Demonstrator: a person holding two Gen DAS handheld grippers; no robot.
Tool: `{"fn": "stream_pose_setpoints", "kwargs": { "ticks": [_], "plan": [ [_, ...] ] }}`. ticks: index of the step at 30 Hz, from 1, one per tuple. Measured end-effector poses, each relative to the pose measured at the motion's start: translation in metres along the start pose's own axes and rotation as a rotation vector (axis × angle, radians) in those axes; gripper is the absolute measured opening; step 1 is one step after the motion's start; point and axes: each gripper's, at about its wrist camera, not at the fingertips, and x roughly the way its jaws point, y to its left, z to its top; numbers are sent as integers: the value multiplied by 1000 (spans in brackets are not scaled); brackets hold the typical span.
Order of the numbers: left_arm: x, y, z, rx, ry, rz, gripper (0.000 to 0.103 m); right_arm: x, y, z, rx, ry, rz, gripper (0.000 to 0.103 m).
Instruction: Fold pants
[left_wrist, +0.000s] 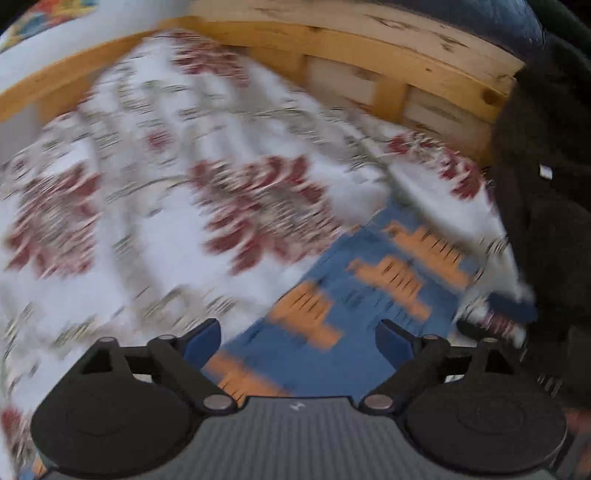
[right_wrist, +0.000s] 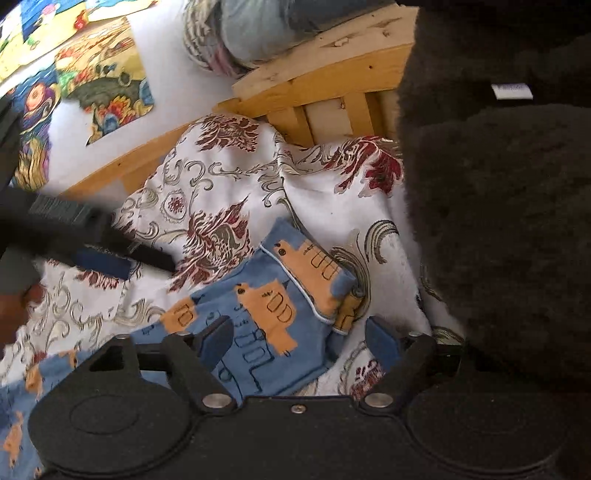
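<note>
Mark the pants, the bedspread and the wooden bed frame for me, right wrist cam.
pants (right_wrist: 258, 332), right wrist view, on the blue fabric beside an orange print.
bedspread (right_wrist: 207, 192), right wrist view, on the white floral cloth above the pants.
wooden bed frame (right_wrist: 332, 48), right wrist view, on the top rail.

Home bedroom, by the look of it. Work surface is a bed: white bedspread (right_wrist: 229, 192) with dark red floral and grey scroll print, rumpled, lying inside a bare pine bed frame (right_wrist: 325, 92) with slatted side and visible knots. Rolled or bundled blankets (right_wrist: 236, 37) sit on top of the frame rail. White wall (right_wrist: 166, 55) behind carries bright, colourful cartoon-style posters (right_wrist: 107, 74), so likely a child's room. Small blue pants (right_wrist: 258, 317) with orange print lie on the spread. Left view is motion-blurred; same bedspread and frame there.
</note>
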Motion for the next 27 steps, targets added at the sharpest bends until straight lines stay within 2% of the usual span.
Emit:
{"fn": "stream_pose_setpoints", "kwargs": {
  "ticks": [1, 2, 4, 5, 6, 9, 12, 15, 17, 18, 20, 21, 23, 27],
  "plan": [
    [8, -7, 13, -3, 15, -15, 97, 3, -2, 1, 14, 6, -13, 63],
    [15, -12, 25, -12, 29, -32, 97, 5, -5, 2, 35, 8, -32, 59],
    [29, -23, 47, -49, 66, -67, 97, 6, -16, 4, 101, 12, -61, 36],
    [36, -27, 57, -74, 88, -78, 97, 6, -21, 4, 128, 10, -68, 32],
    [43, -32, 65, -102, 109, -92, 97, 7, -25, 4, 149, 4, -70, 29],
    [59, -43, 80, -166, 161, -127, 94, 8, -22, 1, 142, -15, -79, 31],
    [74, -48, 88, -199, 176, -124, 92, 12, -27, 3, 185, -30, -52, 31],
    [88, -46, 91, -255, 187, -108, 89, 14, -27, 4, 175, -30, -45, 32],
    [97, -40, 90, -315, 207, -100, 84, 14, -28, 4, 180, -31, -41, 29],
    [102, -36, 88, -344, 221, -91, 83, 15, -29, 5, 184, -30, -42, 21],
    [110, -31, 84, -396, 240, -88, 82, 14, -28, 5, 172, -34, -41, 16],
    [114, -28, 83, -417, 246, -98, 82, 13, -26, 4, 151, -38, -47, 14],
    [117, -25, 81, -435, 245, -105, 82, 11, -11, 2, 22, -55, -80, 13],
    [119, -19, 81, -449, 247, -126, 82, 12, 38, -11, -357, -74, -96, 13]
  ]
}}
